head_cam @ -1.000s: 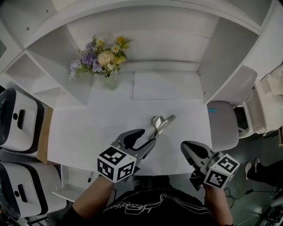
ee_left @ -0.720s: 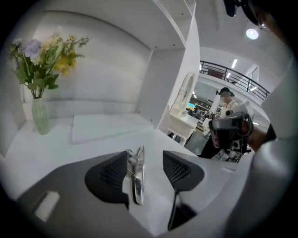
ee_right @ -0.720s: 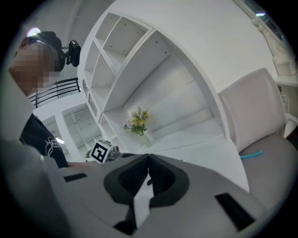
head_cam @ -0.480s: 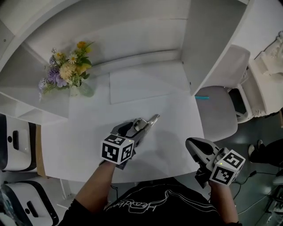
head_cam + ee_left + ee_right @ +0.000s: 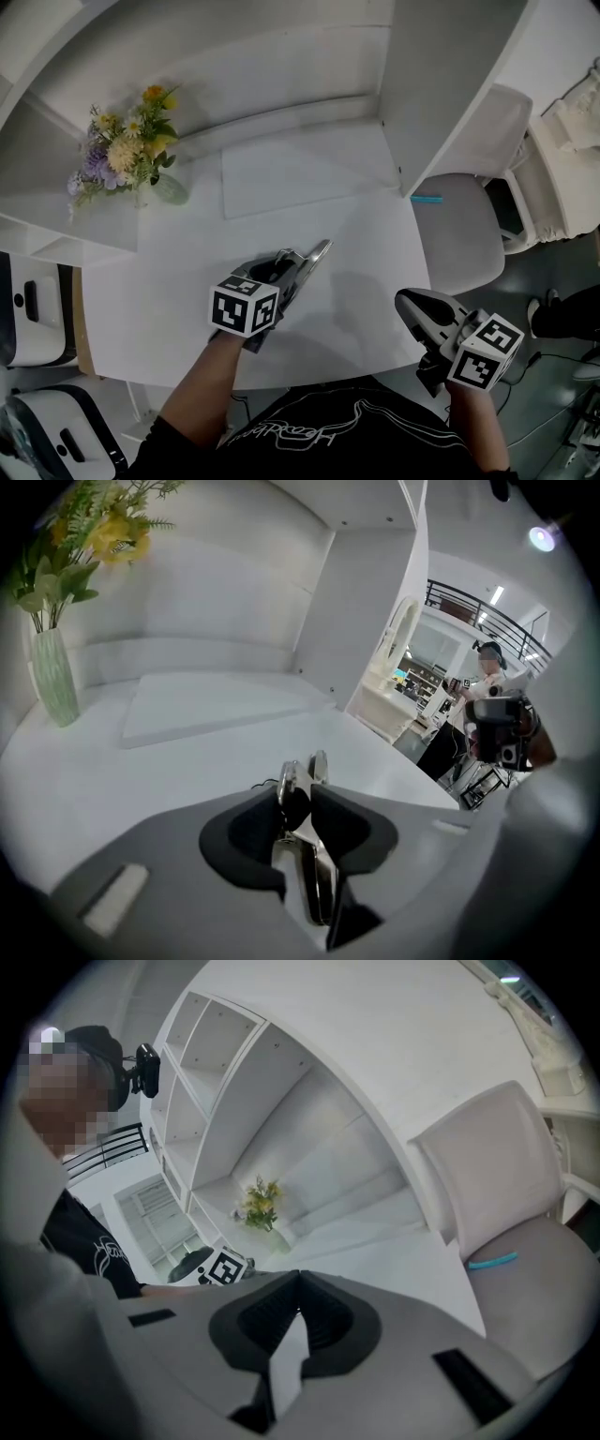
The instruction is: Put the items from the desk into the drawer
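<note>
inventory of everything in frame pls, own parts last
desk: 1, white, centre
shelving: white, behind and beside the desk
flowers: 1 bunch, yellow and purple, in the vase
vase: 1, clear greenish, desk's back left
mat: 1, white, flat on the desk's back
metal tool: 1, shiny silver, between the left jaws, tip sticking out
chair: 1, grey, right of the desk
pen-like item: 1, teal, on the chair seat
units: 2, white and black, far left
left hand-held gripper: grey, marker cube, over the desk; jaws have just been closing, pads on the metal tool
right hand-held gripper: grey, marker cube, off the desk's front right; jaws together, empty
</note>
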